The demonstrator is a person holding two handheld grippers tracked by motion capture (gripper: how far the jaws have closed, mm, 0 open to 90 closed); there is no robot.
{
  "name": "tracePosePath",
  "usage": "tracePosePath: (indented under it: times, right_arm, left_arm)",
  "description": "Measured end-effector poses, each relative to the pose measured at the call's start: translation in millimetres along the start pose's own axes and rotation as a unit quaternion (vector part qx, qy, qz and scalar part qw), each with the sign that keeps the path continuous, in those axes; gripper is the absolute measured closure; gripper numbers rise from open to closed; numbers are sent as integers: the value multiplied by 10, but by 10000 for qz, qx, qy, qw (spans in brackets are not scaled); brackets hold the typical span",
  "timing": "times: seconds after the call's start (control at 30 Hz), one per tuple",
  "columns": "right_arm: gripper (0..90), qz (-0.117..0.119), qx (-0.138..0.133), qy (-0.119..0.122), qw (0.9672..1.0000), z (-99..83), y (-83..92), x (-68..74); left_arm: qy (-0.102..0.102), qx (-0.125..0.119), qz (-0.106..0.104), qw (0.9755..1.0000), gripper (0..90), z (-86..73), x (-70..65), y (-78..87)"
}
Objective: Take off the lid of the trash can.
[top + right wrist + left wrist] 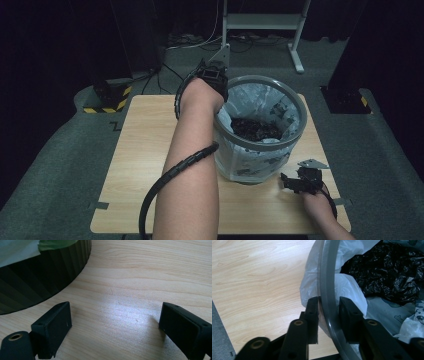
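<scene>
Left gripper [327, 315]: fingers straddle the grey rim of the bin [260, 82] at its left edge, one outside, one inside against the white liner [347, 285]; narrow, gripping the rim. Bin stands mid-tabletop [145, 150], black bag [256, 129] inside. Right gripper [115, 322]: fingers wide, nothing between them, low over the tabletop beside the bin's base.

Light wooden table [140, 165] across the middle of the frame, grey carpet floor [55, 165] around it, white metal stand [262, 22] at upper centre, yellow-and-black striped block [111, 99] at upper left, loose cables [192, 42] along the top.
</scene>
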State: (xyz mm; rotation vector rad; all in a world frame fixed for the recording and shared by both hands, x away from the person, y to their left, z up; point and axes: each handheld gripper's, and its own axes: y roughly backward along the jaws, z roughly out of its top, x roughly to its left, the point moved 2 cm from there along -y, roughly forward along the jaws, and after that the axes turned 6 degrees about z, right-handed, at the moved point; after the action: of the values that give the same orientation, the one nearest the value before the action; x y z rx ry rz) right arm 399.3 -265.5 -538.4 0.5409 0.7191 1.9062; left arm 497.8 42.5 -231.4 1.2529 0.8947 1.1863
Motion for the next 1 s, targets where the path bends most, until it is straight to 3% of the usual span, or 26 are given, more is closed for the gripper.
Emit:
tracePosePath:
  times: [0.2,0.3,0.53,1.0]
  right_arm:
    - [105,-5,8,9,10000,1,-1,0]
    - [105,-4,10,4,10000,2,0,1]
    - [105,7,2,17,10000,3,-3,0]
    - [105,13,3,25,10000,4,-4,1]
  left_arm:
    - [39,-140,12,9999,725,3,-2,68]
    - [174,-348,-6,9992,734,15,20,123]
    - [326,-564,-84,9978,759,64,56,248]
    - [341,-971,-332,9941,777,89,77,520]
